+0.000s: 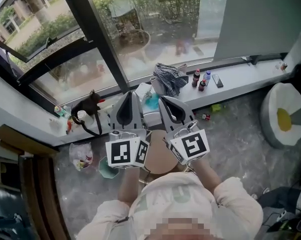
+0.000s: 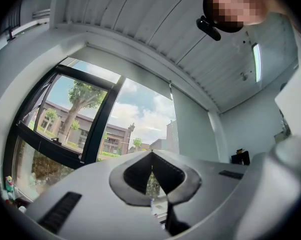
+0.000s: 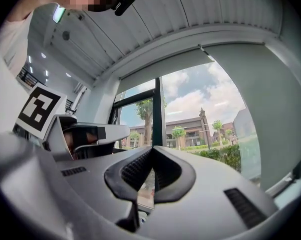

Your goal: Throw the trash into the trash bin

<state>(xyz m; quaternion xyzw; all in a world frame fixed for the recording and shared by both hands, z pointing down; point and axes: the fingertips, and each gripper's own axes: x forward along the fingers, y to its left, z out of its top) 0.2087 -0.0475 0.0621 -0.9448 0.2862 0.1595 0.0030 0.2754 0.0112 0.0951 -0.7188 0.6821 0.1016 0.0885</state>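
1. Both tools were held up in front of the person, pointing slightly upward at the window. The left tool (image 1: 131, 94) had its jaws pressed together with nothing between them, and the right tool (image 1: 162, 100) looked the same, tips meeting and nothing pinched. So no trash was in hand.

2. The likeliest trash, as far as I could judge, was the crumpled plastic bag (image 1: 81, 155) on the floor (image 1: 230, 134) by the wall on the left. Just beside it sat a teal round container (image 1: 105, 171), probably the trash bin, partly hidden behind the left tool's marker cube. A small green scrap (image 1: 216, 107) lay on the floor under the window sill (image 1: 240, 76), well apart from the bin.

3. What could go wrong:
   - Going down with the jaws shut would just shove the bag around instead of grabbing it.
   - A thin bag is floppy, so a shallow pinch could slip or spill whatever's inside.
   - The bin was half covered from the head view, so a drop could miss the rim.
   - The bottles (image 1: 196, 77) and checkered cloth (image 1: 169, 78) on the sill were close to the tool tips; a careless swing could knock them off.
   - The brown stool (image 1: 159, 159) right below could block the reach down.
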